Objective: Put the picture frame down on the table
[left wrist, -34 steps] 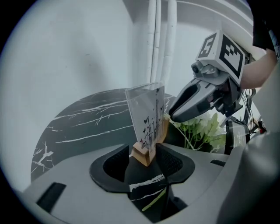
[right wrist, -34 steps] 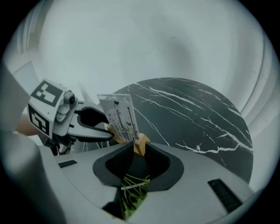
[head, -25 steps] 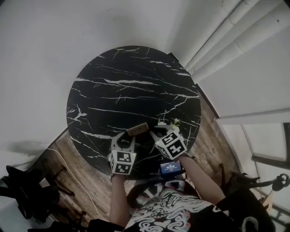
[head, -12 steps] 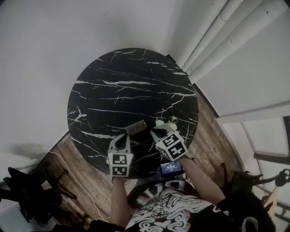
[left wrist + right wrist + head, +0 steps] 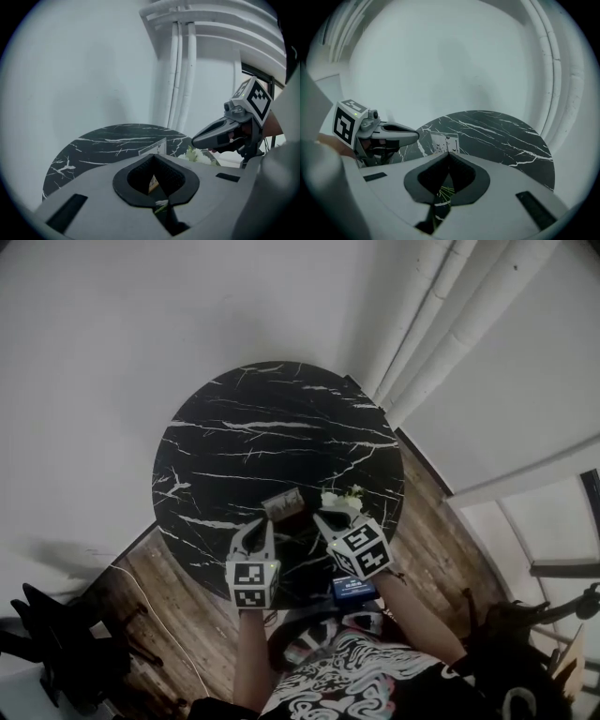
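A small picture frame (image 5: 282,504) with a brown edge stands upright on the round black marble table (image 5: 262,427), near its front edge. My left gripper (image 5: 260,524) sits just in front of the frame on the left, jaws together, holding nothing. My right gripper (image 5: 324,518) is at the frame's right, also shut and empty. In the left gripper view the frame (image 5: 153,148) stands just past my jaw tips (image 5: 153,156), with the right gripper (image 5: 194,139) beside it. The right gripper view shows the frame's printed face (image 5: 443,140) and the left gripper (image 5: 417,134).
White flowers (image 5: 342,500) lie on the table just right of the frame, close to the right gripper. White pipes (image 5: 441,324) run along the wall behind the table. Wooden floor (image 5: 187,596) and a dark stand (image 5: 47,634) are at lower left.
The head view has shifted, so the table sits lower and further right. Both grippers have drawn back slightly from the frame, which stays standing on the table.
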A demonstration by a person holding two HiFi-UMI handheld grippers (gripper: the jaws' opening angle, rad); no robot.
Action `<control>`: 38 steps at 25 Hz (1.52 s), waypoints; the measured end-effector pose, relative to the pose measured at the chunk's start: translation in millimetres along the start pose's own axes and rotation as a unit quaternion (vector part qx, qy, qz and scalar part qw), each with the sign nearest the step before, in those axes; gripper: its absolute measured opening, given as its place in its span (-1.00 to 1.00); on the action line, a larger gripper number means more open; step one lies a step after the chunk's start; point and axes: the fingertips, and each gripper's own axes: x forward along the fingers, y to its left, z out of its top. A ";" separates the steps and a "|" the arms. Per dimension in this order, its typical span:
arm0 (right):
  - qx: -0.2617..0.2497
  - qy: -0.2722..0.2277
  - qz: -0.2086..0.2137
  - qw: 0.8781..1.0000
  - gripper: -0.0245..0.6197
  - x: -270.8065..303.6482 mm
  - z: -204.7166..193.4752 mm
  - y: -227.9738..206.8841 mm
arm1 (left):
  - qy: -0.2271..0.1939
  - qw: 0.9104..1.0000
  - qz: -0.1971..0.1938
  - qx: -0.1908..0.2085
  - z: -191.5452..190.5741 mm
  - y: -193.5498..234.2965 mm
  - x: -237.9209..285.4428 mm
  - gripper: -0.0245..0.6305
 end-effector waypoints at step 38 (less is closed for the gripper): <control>-0.072 -0.145 0.018 0.987 -0.87 -134.4 4.7 46.5 | -0.106 0.986 0.115 -0.060 20.4 -71.5 -122.8 -0.88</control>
